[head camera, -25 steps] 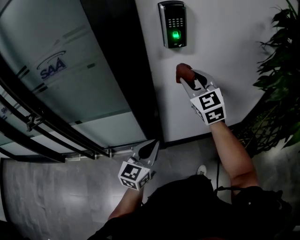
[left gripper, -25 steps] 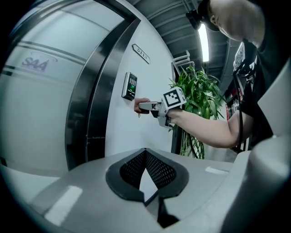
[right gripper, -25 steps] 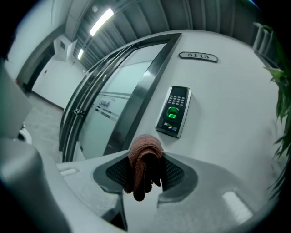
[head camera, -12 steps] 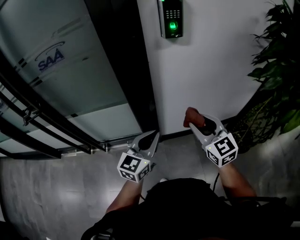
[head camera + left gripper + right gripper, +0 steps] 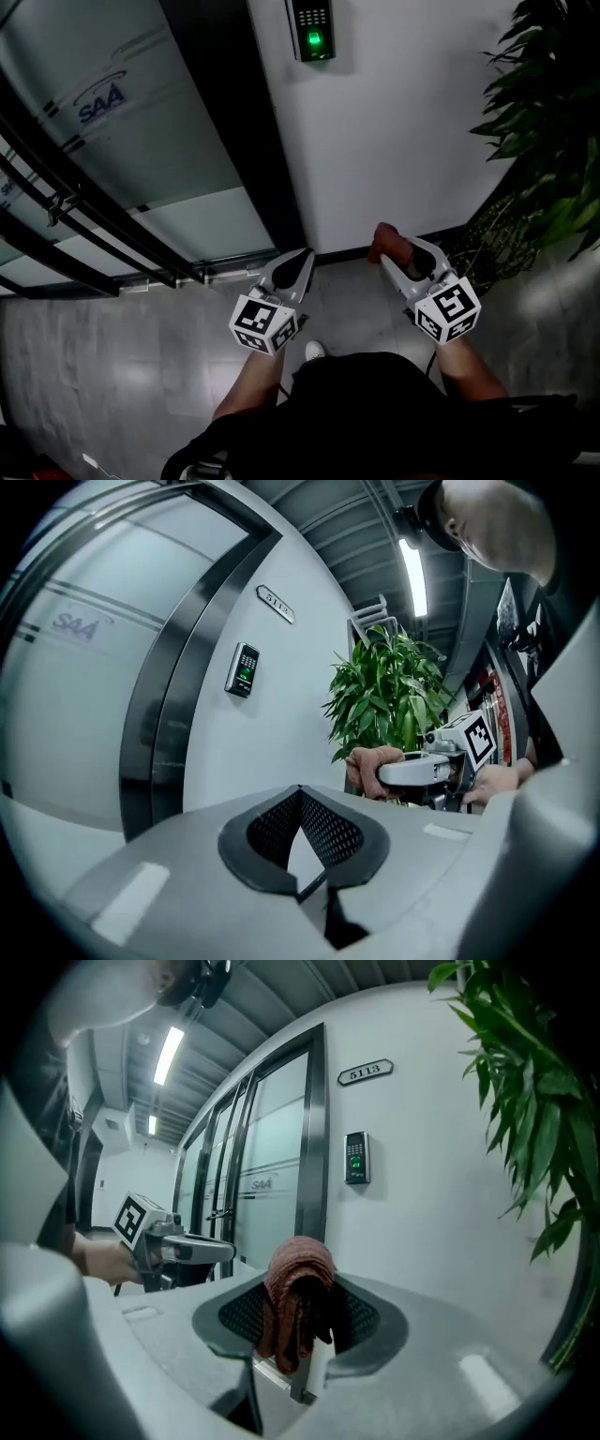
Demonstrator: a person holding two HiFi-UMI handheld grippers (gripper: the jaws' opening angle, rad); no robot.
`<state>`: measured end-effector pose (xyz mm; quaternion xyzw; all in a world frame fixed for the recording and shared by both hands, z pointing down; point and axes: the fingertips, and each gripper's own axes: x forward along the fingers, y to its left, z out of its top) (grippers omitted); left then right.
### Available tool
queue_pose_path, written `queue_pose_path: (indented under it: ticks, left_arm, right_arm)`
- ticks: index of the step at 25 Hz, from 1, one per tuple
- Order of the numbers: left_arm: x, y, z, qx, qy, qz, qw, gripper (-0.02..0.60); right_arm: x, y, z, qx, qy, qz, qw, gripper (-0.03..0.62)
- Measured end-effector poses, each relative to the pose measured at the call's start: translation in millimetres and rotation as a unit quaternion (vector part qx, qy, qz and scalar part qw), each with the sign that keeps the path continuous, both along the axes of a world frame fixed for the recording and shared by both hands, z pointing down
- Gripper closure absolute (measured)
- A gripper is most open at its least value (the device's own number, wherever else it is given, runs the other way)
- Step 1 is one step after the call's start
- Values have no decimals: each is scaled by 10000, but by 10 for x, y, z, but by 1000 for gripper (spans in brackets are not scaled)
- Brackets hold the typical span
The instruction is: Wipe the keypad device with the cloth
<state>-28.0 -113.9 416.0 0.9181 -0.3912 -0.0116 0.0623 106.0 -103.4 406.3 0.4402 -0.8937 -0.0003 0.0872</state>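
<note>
The keypad device (image 5: 310,31) hangs on the white wall at the top of the head view, its sensor glowing green; it also shows as the keypad device (image 5: 244,670) and the keypad device (image 5: 356,1158) in the gripper views. My right gripper (image 5: 391,249) is shut on a reddish-brown cloth (image 5: 294,1299), held low, far below the keypad. The cloth (image 5: 387,244) bunches at the jaw tips. My left gripper (image 5: 296,267) is shut and holds nothing, level with the right one, pointing at the wall's base.
A dark door frame (image 5: 239,141) and frosted glass door (image 5: 112,122) stand left of the keypad. A leafy potted plant (image 5: 544,122) fills the right side. A room number plate (image 5: 365,1072) sits above the keypad. Grey floor (image 5: 103,375) lies below.
My right gripper has dropped with the cloth from just under the keypad down to waist level. The view has shifted so the keypad sits higher and farther left.
</note>
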Motion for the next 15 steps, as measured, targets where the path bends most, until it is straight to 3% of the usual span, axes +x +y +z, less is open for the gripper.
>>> queue_pose_path:
  ticks: [15]
  left_arm:
    - [302, 560, 16, 17, -117, -387, 9992, 566]
  right_arm:
    - [294, 428, 167, -152, -68, -277, 9995, 450]
